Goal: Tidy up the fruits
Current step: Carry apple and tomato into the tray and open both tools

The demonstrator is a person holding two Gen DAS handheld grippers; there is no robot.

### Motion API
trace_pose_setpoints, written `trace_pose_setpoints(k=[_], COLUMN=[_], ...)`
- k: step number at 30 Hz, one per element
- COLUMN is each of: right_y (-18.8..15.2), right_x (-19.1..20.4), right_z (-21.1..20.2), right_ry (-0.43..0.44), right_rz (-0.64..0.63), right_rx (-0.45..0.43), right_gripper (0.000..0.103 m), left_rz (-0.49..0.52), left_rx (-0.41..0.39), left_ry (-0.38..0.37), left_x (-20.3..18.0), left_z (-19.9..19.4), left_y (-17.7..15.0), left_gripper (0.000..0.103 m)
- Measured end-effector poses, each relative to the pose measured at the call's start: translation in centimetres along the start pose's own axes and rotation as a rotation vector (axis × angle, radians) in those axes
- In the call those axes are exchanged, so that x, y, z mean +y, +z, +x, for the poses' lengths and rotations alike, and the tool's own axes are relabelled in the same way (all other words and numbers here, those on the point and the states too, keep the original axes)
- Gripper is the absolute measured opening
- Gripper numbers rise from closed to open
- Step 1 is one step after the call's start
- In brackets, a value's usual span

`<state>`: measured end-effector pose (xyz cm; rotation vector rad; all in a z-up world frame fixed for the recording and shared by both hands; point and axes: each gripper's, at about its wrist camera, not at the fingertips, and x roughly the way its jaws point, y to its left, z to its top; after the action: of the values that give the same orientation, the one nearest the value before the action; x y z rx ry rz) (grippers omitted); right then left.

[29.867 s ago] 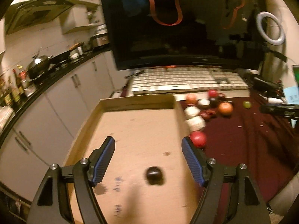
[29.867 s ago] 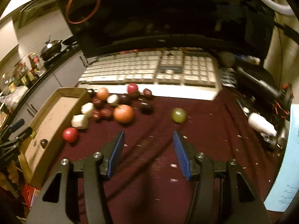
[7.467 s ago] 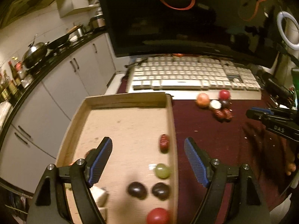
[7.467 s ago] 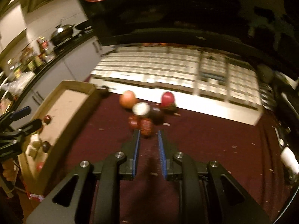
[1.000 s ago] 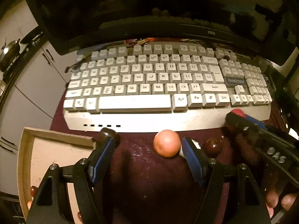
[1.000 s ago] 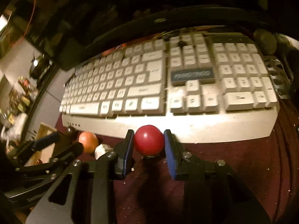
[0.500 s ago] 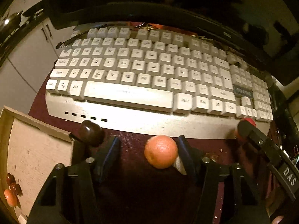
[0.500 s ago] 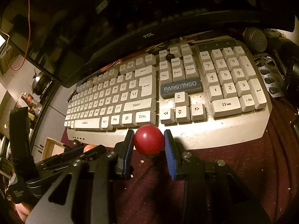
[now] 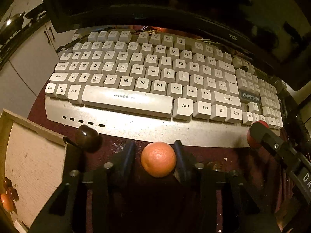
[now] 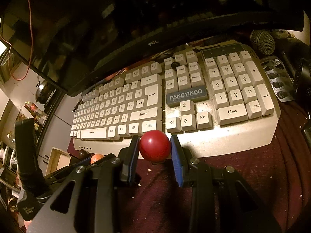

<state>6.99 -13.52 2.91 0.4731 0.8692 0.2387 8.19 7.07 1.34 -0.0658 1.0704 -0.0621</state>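
Left-wrist view: the left claw (image 9: 158, 151) had just been closing and stood narrow around the orange (image 9: 158, 159), its pads at the fruit's two sides, though whether both pressed on it could not be told. The orange lay on the dark red bench (image 9: 229, 155), just in front of the keyboard (image 9: 136, 89). To its left, a dark plum (image 9: 87, 136) rested between the keyboard's front edge and the corner of the box (image 9: 33, 161); small dark fruits and an orange one (image 9: 6, 202) lay at the box's near left edge, seen in this view only. At the right edge, the right claw's tip covered most of a red ball (image 9: 257, 124). Right-wrist view: the right claw (image 10: 155, 149) was clamped on the red ball (image 10: 154, 145), both blue pads against its sides, in front of the keyboard's arrow keys. This view alone showed the number pad, a microphone (image 10: 262, 41) and a blister pack (image 10: 276, 75) to the right. At lower left, the left claw hid all but a sliver of the orange (image 10: 96, 156), with the plum (image 10: 83, 152) and box corner (image 10: 56, 159) behind it.
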Motion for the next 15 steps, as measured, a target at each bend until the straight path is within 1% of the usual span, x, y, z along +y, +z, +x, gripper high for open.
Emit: trace_pose_setpoints(k=[1, 8, 12, 15], right_y=[0.0, 0.1, 0.0, 0.0], right_x=[0.0, 0.1, 0.3, 0.8], right_z=[0.0, -0.6, -0.7, -0.7], right_ry=[0.003, 0.019, 0.022, 0.033], right_rz=[0.003, 0.0, -0.008, -0.02], right_rx=[-0.001, -0.015, -0.017, -0.023], right_gripper=[0.034, 0.034, 0.034, 0.034], left_rz=[-0.007, -0.039, -0.044, -0.043], left_rx=[0.001, -0.009, -0.042, -0.084], left_ry=[-0.012, -0.05, -0.077, -0.1], left_x=[0.1, 1.6, 1.9, 1.9], left_z=[0.0, -0.5, -2.4, -4.6], left_y=[0.1, -0.4, -1.4, -2.4], left_gripper=[0.031, 0.031, 0.03, 0.03])
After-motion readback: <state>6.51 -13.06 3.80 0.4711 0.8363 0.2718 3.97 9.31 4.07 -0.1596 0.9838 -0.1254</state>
